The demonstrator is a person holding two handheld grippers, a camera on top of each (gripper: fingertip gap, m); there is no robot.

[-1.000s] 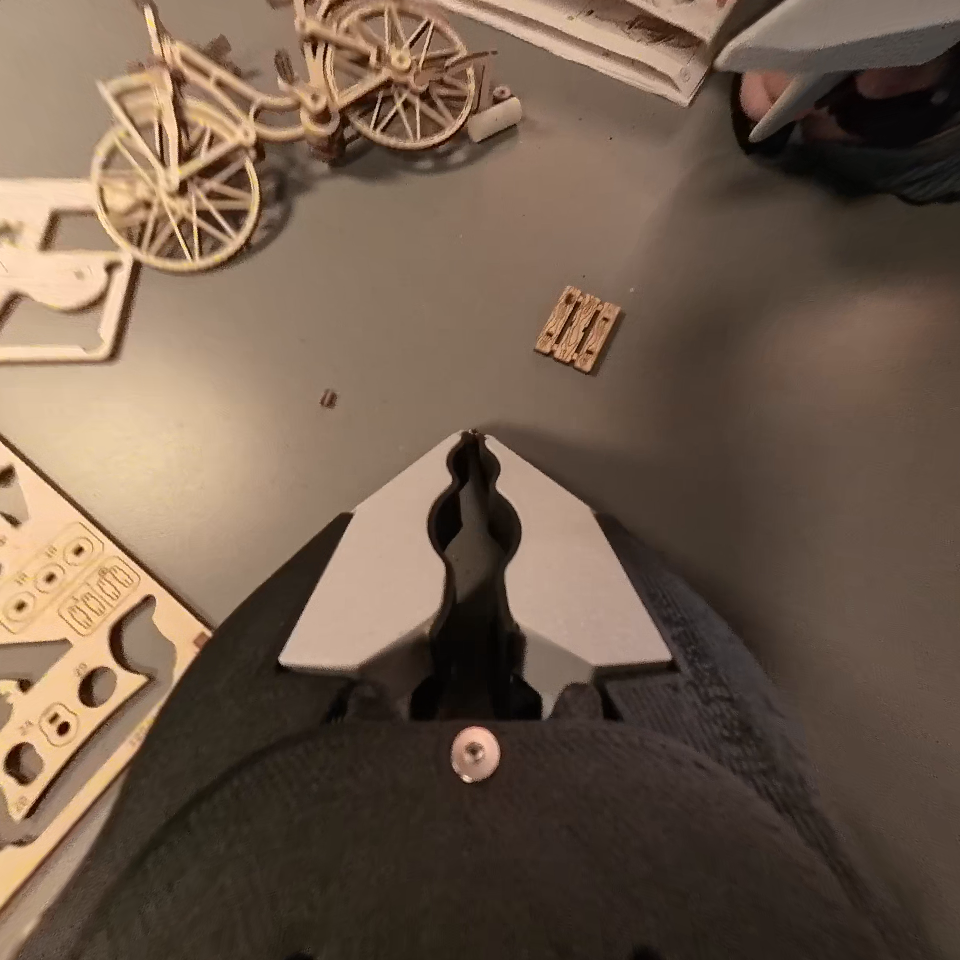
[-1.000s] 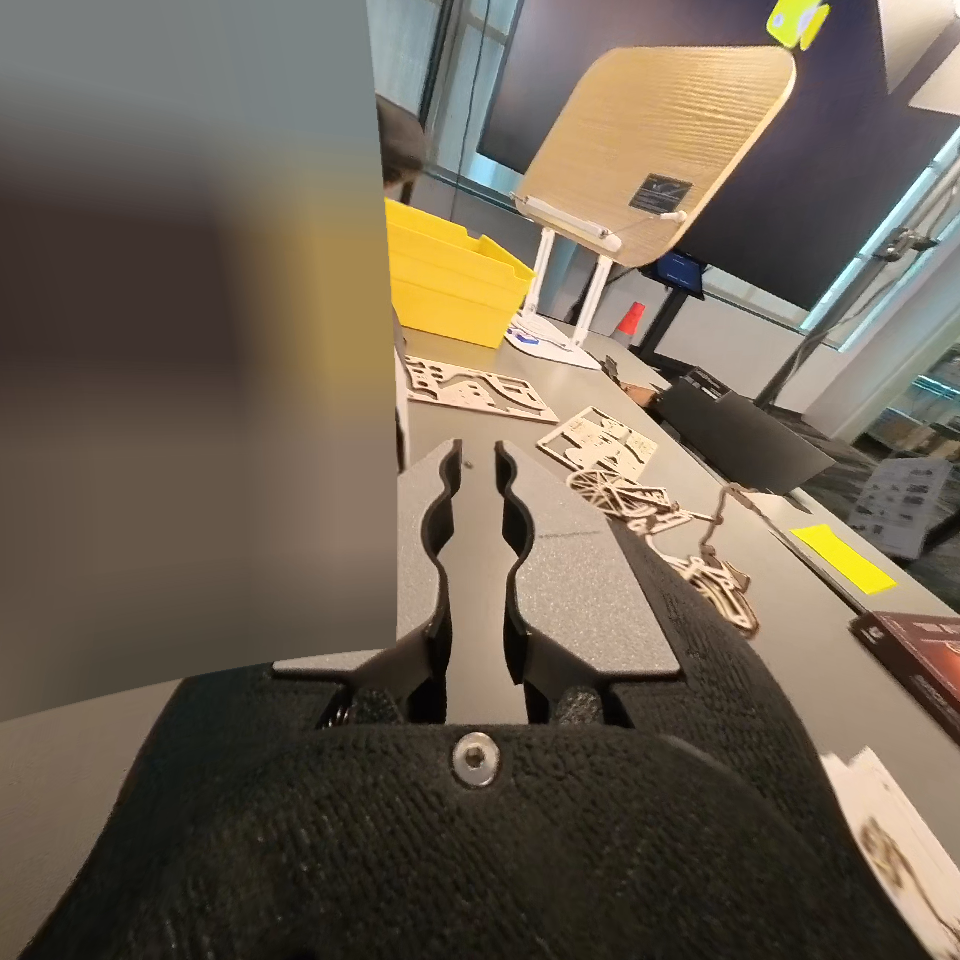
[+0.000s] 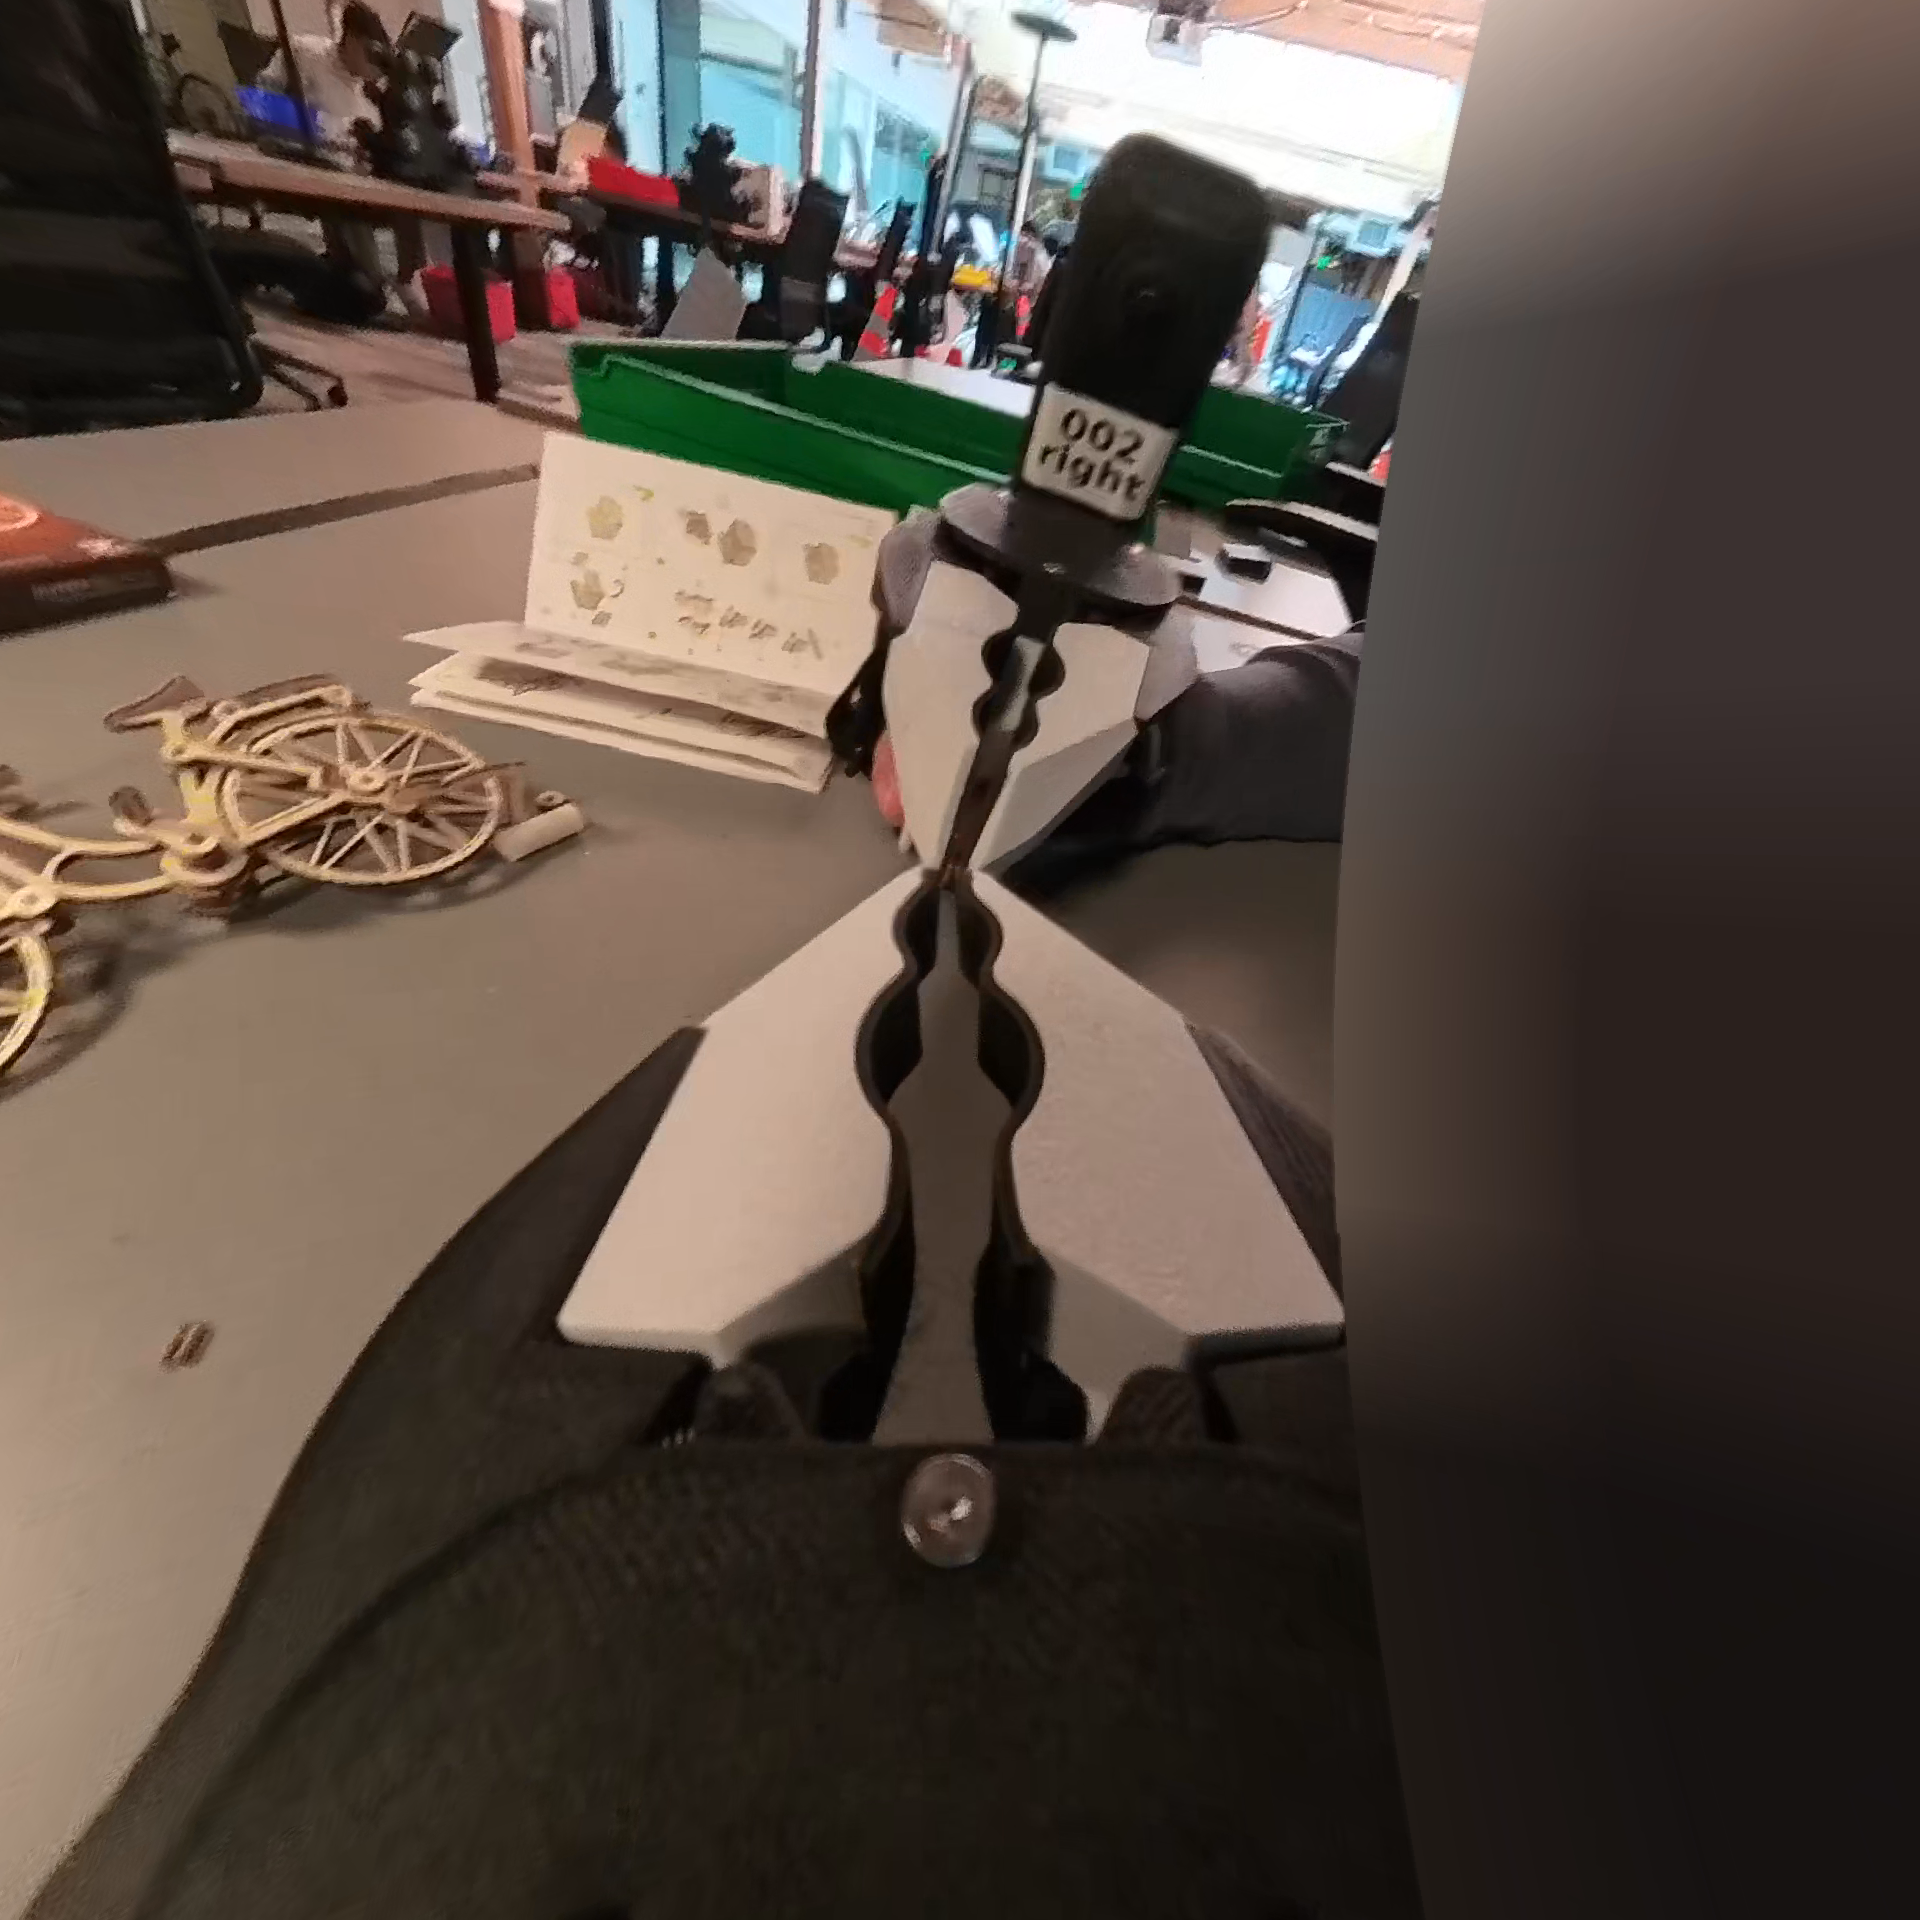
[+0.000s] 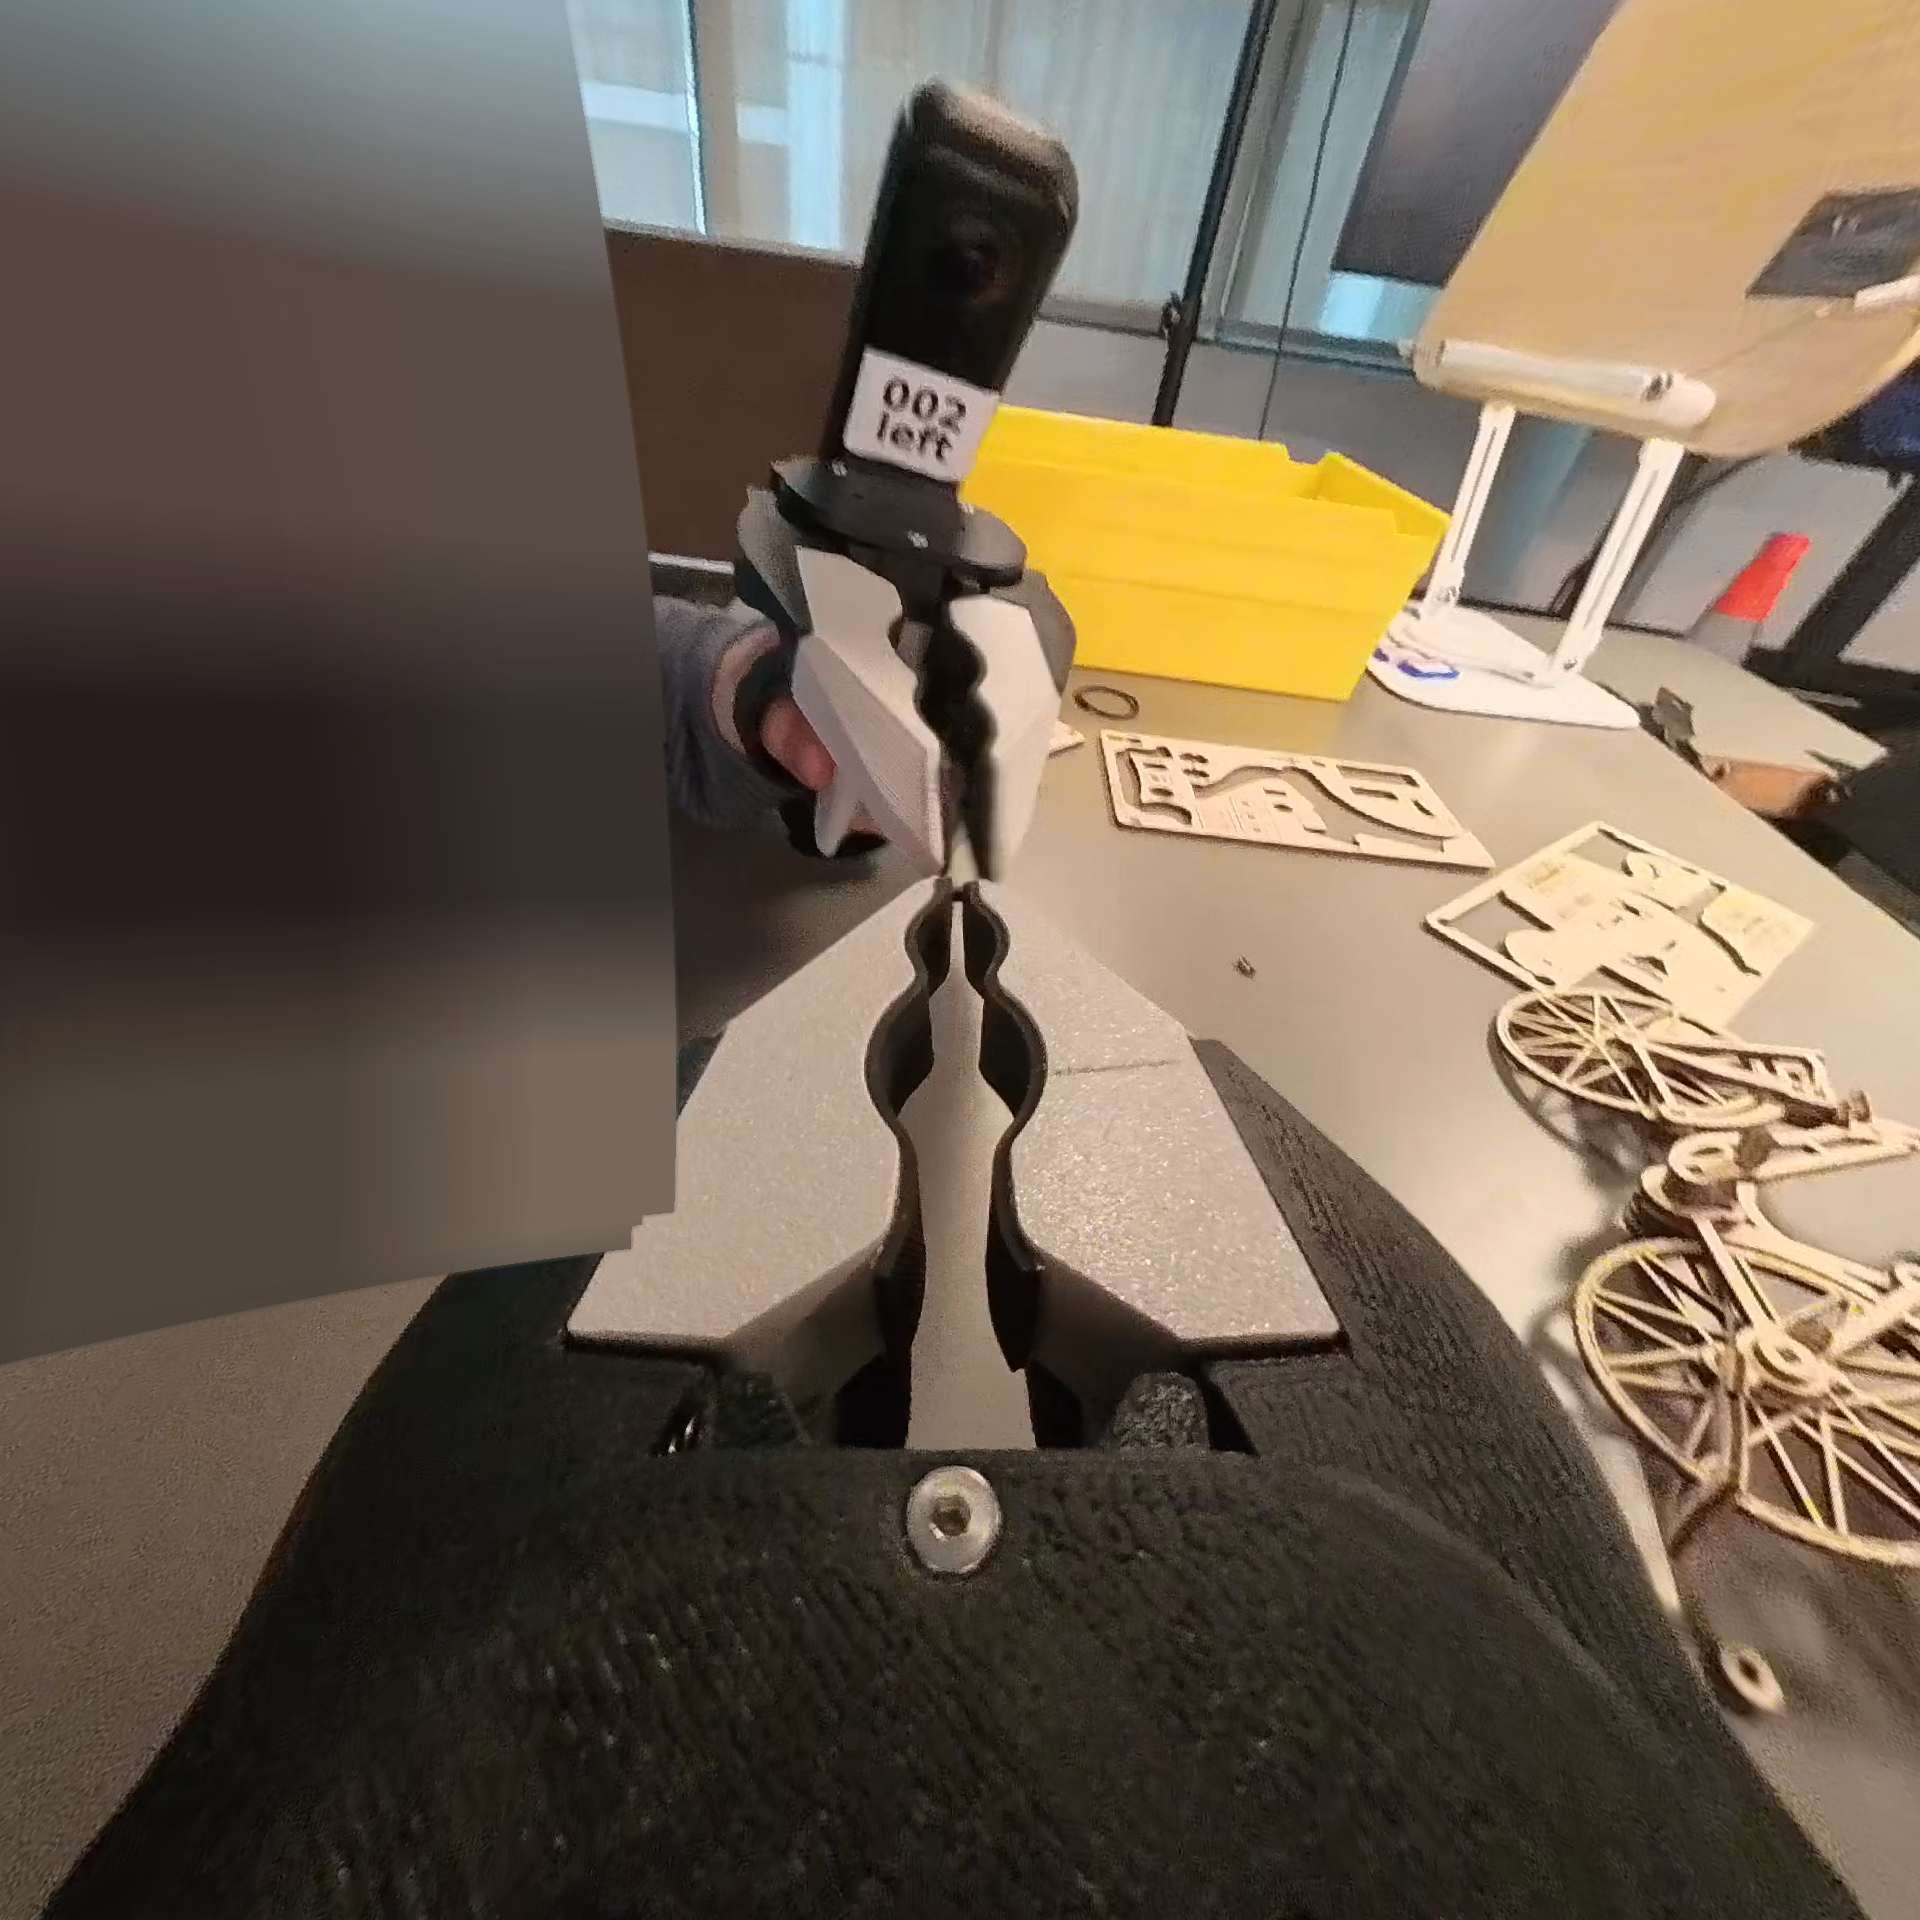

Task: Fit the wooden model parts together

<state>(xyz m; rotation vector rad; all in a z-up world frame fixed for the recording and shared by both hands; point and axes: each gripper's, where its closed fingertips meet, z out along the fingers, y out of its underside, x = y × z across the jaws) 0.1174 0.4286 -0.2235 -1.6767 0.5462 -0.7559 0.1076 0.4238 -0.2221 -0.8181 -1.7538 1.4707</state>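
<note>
Left gripper [image 3: 943,883] and right gripper [image 4: 958,891] meet tip to tip above table [image 3: 416,1039], both closed; anything pinched too small to tell. Wooden bicycle model [image 4: 1704,1195] lies well aside, untouched. Probably joining or handover step; next move demands fine alignment.

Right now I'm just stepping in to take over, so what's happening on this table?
A person holds a gripper in each hand, raised above the table and pointed tip to tip. The left gripper and right gripper both look shut; whether a tiny part sits between the tips can't be told. The wooden bicycle model lies untouched beside the open booklet and the cut-out sheets.
</note>
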